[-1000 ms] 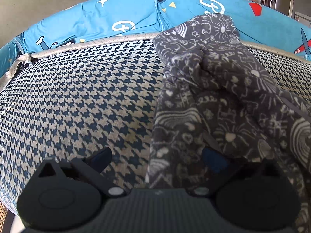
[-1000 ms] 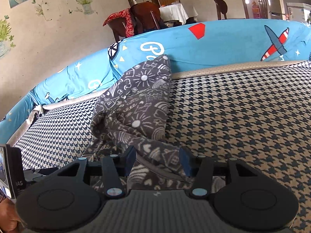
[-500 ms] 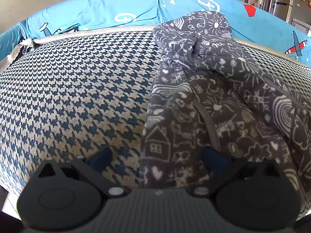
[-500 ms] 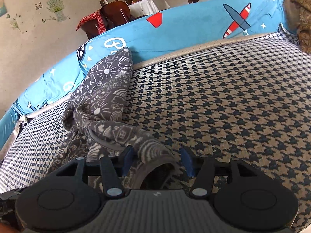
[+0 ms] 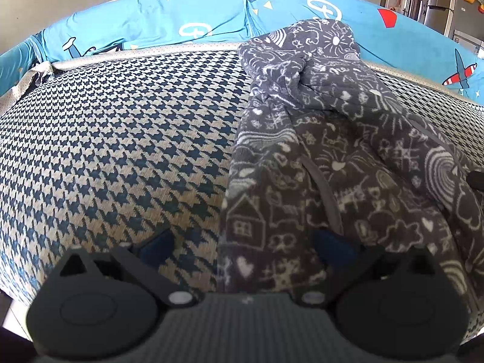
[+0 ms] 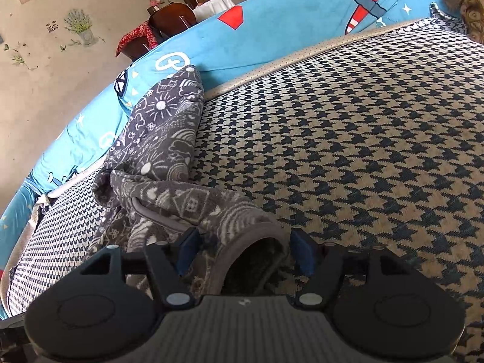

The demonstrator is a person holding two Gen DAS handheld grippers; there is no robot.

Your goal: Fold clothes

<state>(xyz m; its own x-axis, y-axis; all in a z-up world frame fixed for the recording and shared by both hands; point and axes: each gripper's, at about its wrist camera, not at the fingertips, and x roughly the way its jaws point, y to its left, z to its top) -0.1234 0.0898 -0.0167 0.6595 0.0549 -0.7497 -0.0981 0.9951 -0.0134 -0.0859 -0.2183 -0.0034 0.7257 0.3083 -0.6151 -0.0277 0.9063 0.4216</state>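
Observation:
A grey fleece garment (image 5: pixel 317 151) with white doodle prints lies crumpled on the houndstooth cushion (image 5: pixel 121 151); its far end leans on the blue backrest. My left gripper (image 5: pixel 243 246) is open wide and low over the garment's near left edge, with cloth between the fingers but not pinched. In the right wrist view the garment (image 6: pixel 163 139) stretches from the backrest toward me. Its cuff (image 6: pixel 251 242), with a round grey-trimmed opening, sits between the fingers of my right gripper (image 6: pixel 245 252), which is open; the cuff is not squeezed.
The blue printed backrest (image 6: pixel 272 36) borders the far side of the cushion (image 6: pixel 378 151). Bare houndstooth stretches left of the garment in the left view and right of it in the right view. A brown cushion (image 6: pixel 472 15) sits at the far right corner.
The right gripper drew the cuff toward the near edge, then its fingers spread wider around it. The garment now lies flatter under the left gripper, which stays open.

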